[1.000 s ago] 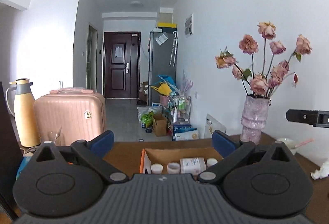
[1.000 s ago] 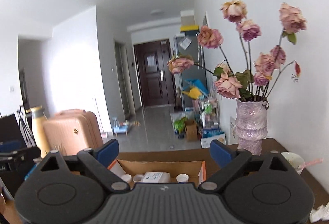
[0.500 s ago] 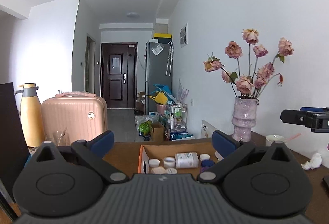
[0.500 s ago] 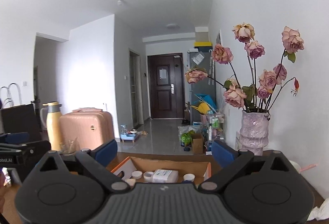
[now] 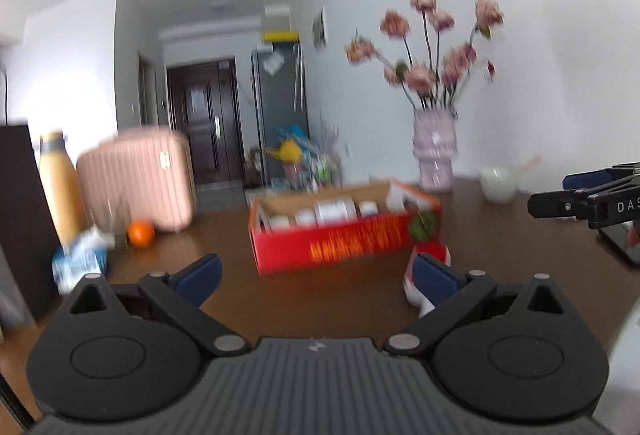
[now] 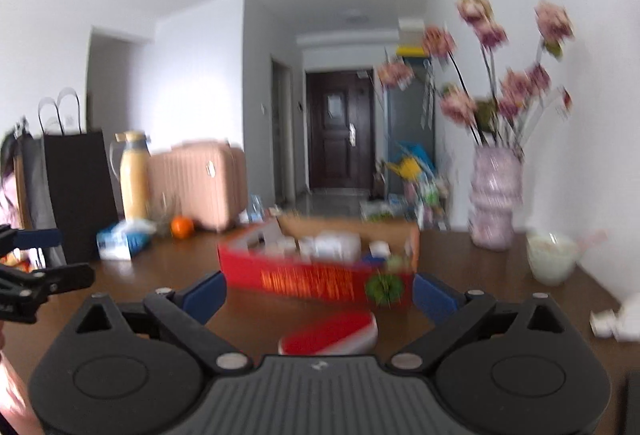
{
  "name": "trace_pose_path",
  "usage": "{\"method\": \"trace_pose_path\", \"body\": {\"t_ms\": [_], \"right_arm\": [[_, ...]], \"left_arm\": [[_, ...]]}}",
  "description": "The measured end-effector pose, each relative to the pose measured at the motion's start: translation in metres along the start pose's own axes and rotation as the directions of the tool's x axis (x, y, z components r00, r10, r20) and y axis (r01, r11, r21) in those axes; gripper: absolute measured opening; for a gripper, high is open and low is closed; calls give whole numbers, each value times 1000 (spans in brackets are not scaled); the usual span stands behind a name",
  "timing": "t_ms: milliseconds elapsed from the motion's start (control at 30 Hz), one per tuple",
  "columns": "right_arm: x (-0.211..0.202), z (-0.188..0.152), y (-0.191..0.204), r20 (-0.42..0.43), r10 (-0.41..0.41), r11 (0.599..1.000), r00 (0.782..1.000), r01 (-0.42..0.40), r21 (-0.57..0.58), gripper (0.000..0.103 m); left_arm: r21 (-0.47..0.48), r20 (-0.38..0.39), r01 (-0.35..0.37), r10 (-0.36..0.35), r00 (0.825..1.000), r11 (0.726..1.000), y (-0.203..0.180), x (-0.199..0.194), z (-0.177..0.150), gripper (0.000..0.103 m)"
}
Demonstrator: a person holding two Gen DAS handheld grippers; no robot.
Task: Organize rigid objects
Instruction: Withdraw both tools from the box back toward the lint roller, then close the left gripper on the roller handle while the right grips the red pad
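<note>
A red cardboard box (image 5: 344,235) with white jars and bottles inside stands on the brown table (image 5: 320,307); it also shows in the right wrist view (image 6: 316,275). A red-and-white flat object (image 6: 332,333) lies on the table in front of the box, between the fingers of my right gripper (image 6: 318,295), which is open and empty. The same object shows by the right fingertip of my left gripper (image 5: 316,279), also open and empty. The views are motion-blurred.
A vase of dried roses (image 5: 434,159) and a white bowl (image 5: 498,185) stand at the back right. An orange (image 5: 140,233), a tissue pack (image 5: 80,263) and a yellow flask (image 5: 60,191) sit at the left. White paper (image 6: 616,321) lies at the right.
Both grippers have pulled back and tilted down, so the box's red front, the table and the red-and-white object have come into view. Both grippers stay open.
</note>
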State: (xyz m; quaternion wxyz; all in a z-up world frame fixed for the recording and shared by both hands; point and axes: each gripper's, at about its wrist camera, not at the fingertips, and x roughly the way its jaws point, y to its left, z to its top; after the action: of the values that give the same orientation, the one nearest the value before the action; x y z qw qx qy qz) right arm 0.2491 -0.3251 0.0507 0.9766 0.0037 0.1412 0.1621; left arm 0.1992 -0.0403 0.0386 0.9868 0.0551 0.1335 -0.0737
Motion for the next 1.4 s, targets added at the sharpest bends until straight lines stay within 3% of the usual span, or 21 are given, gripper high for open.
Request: {"method": "trace_pose_path", "body": {"t_ms": [100, 167, 267, 400, 567, 667, 800, 833, 1033, 1100, 1200, 1233, 1267, 1333, 1400], "right_arm": [[-14, -32, 3, -50, -30, 999, 998, 31, 23, 100], [-17, -52, 3, -98, -10, 999, 995, 14, 40, 100], [-11, -67, 5, -167, -10, 999, 986, 15, 31, 100], [-7, -72, 6, -158, -50, 999, 986, 49, -10, 100], [9, -73, -1, -195, -71, 997, 978, 77, 20, 100], [21, -69, -9, -205, -89, 996, 975, 93, 11, 100], [35, -70, -23, -233, -109, 992, 966, 121, 38, 100], [40, -70, -26, -243, -118, 990, 963, 132, 43, 100], [69, -69, -38, -261, -108, 986, 959, 136, 92, 100], [80, -68, -39, -268, -98, 987, 958, 127, 95, 100], [98, -66, -40, -271, -80, 989, 959, 109, 95, 98], [105, -64, -41, -277, -69, 990, 958, 100, 100, 97], [110, -62, -41, -278, -59, 990, 959, 92, 108, 95], [122, -55, -46, -277, -39, 989, 960, 77, 129, 93], [133, -48, -52, -274, -30, 986, 961, 74, 151, 92]], "left_arm": [[-72, -110, 48, -55, 992, 996, -5, 2, -25, 103], [-63, -162, 72, -81, 983, 995, -10, 9, -34, 103], [-21, -157, 74, -76, 985, 997, -20, 16, -35, 103], [-34, -172, 98, -103, 980, 995, -31, 35, -35, 103], [-11, -204, 152, -151, 967, 988, -51, 70, -39, 101], [-10, -233, 179, -176, 956, 984, -55, 89, -43, 80], [-44, -337, 219, -220, 915, 975, -51, 118, -51, 42], [-52, -353, 225, -228, 907, 973, -48, 122, -52, 38], [-94, -341, 145, -169, 925, 985, -11, 136, -41, 37], [-106, -301, 121, -147, 942, 987, -2, 137, -35, 41], [-44, -287, -10, -3, 958, 999, -2, 148, -34, 44], [-50, -286, -32, 16, 958, 998, -1, 150, -34, 46], [-85, -289, -32, 6, 957, 996, 2, 151, -33, 47], [-170, -283, -4, -45, 958, 985, 9, 150, -31, 60], [-216, -287, -22, -42, 957, 976, 16, 150, -28, 64]]}}
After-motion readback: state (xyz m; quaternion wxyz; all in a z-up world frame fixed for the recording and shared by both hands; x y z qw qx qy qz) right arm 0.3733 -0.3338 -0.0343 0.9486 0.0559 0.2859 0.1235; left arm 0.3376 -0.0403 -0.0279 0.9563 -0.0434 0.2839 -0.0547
